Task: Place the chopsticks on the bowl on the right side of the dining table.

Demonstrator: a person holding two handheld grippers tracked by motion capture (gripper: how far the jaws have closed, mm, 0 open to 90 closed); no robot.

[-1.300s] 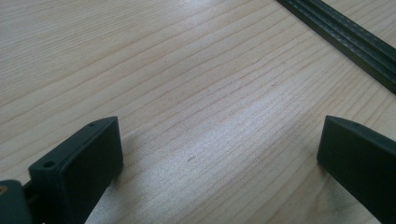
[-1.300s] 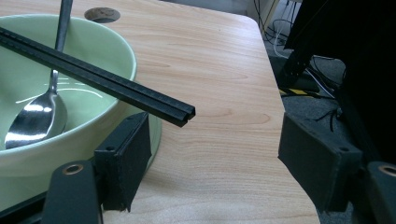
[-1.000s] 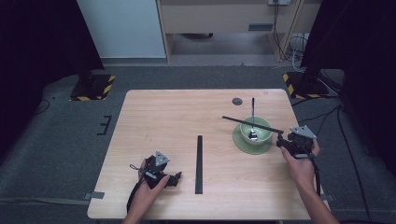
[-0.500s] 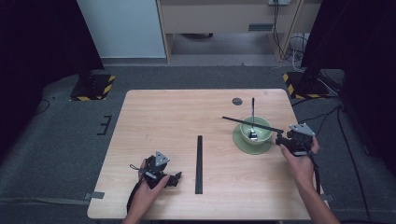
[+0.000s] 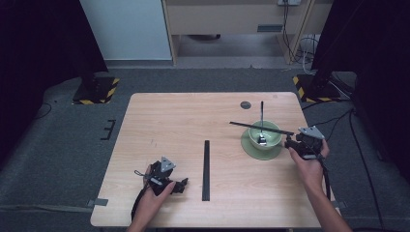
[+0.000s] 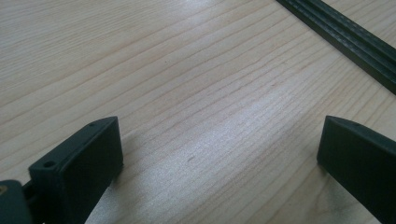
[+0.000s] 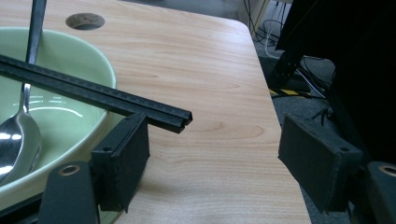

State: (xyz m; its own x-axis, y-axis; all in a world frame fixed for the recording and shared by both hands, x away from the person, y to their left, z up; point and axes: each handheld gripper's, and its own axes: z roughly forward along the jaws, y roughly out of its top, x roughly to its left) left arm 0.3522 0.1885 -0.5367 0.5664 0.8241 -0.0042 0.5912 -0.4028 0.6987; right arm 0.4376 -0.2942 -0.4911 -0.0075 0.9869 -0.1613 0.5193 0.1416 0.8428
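Counter (image 5: 193, 116), light wood, carried everything; round hole (image 5: 245, 105) in its top near 1 o'clock. Green bowl (image 5: 265, 137) on a green saucer (image 5: 251, 151) sat at 3 o'clock of the counter, a metal spoon (image 5: 261, 137) lying in it with the handle toward 12. One black strip (image 5: 261, 128) lay across the bowl's rim, running from 9 to 3 o'clock, its right end sticking out past the rim. Second black strip (image 5: 206, 170) lay flat at centre, running 12 to 6, well apart from the bowl.

Right gripper (image 5: 292, 143) was held at 3 o'clock of the bowl, just beside it. In the right gripper view its jaws stood wide apart, gripping nothing; the strip's end (image 7: 180, 120) sat just above one jaw's tip, contact not clear, the other jaw well off it.

Left gripper (image 5: 181, 185) rested low on the counter at 7 o'clock, near the flat strip. In the left gripper view its jaws were wide open over bare wood, that strip (image 6: 348, 39) at 1 o'clock beyond them.
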